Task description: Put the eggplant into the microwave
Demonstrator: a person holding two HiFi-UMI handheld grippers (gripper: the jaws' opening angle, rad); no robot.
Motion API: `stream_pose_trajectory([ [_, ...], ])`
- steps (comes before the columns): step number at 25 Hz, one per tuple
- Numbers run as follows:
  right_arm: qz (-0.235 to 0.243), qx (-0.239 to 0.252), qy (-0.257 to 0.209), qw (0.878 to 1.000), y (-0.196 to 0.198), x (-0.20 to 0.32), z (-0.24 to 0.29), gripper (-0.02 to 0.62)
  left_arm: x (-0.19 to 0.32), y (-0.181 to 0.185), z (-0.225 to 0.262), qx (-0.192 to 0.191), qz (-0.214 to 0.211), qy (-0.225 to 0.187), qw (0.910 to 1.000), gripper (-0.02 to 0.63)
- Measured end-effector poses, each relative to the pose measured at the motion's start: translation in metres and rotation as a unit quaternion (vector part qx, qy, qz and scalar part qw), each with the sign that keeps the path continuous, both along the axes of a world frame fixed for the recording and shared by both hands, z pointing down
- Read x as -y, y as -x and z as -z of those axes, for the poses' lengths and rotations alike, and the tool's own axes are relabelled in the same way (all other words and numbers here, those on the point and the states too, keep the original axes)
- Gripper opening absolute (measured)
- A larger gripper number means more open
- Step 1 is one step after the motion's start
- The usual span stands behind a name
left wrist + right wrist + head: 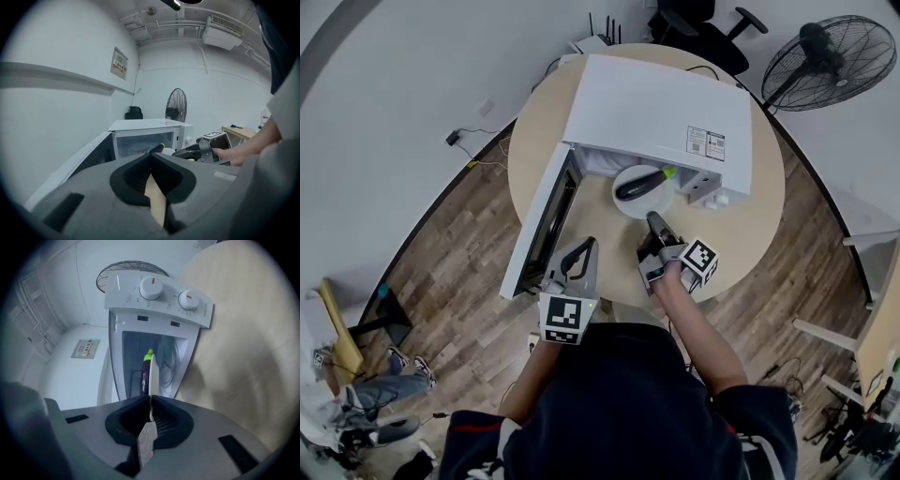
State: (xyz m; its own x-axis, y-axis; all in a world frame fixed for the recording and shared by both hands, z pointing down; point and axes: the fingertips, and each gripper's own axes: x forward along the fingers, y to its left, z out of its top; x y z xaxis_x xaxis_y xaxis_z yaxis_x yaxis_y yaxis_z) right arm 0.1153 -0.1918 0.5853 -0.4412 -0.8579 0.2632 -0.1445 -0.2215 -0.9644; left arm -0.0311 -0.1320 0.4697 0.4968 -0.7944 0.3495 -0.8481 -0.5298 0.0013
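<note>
A white microwave point(656, 112) stands on the round wooden table point(750, 225), its door point(539, 225) swung open to the left. A dark purple eggplant point(642, 184) with a green stem lies on a white plate point(623, 202) at the microwave's mouth. My right gripper point(654, 220) is shut on the plate's near rim. The right gripper view shows the plate point(151, 376) edge-on between the jaws of the right gripper point(150, 401), the eggplant point(146, 369) on it, and the oven cavity point(164, 357) beyond. My left gripper point(586, 246) is shut on nothing beside the door; the left gripper point(151, 157) faces the microwave point(145, 136).
A standing fan point(830, 61) and an office chair point(703, 23) are beyond the table. Cables run along the floor at the left point(473, 141). The table's front edge is close to my body. Wooden furniture point(877, 328) stands at the right.
</note>
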Motion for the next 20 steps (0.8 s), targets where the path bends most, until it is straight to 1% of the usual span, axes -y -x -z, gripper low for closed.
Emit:
stream_pose_trajectory([
  [2,0.002,-0.005,0.005,1.0,0.0,0.007,-0.006,0.019,0.003,0.002,-0.002,0.001,0.004,0.005,1.0,0.016],
  [6,0.0,0.003,0.002,1.0,0.001,0.024,-0.014,0.02,0.01,0.006,-0.008,0.007,0.01,0.013,0.9998,0.017],
  [15,-0.016,0.001,0.026,1.0,-0.004,0.048,-0.039,0.02,0.024,0.013,-0.023,0.016,0.012,0.035,0.9992,0.016],
  [20,-0.018,0.002,0.028,0.999,-0.003,0.055,-0.049,0.02,0.027,0.012,-0.031,0.017,0.009,0.047,0.9987,0.017],
])
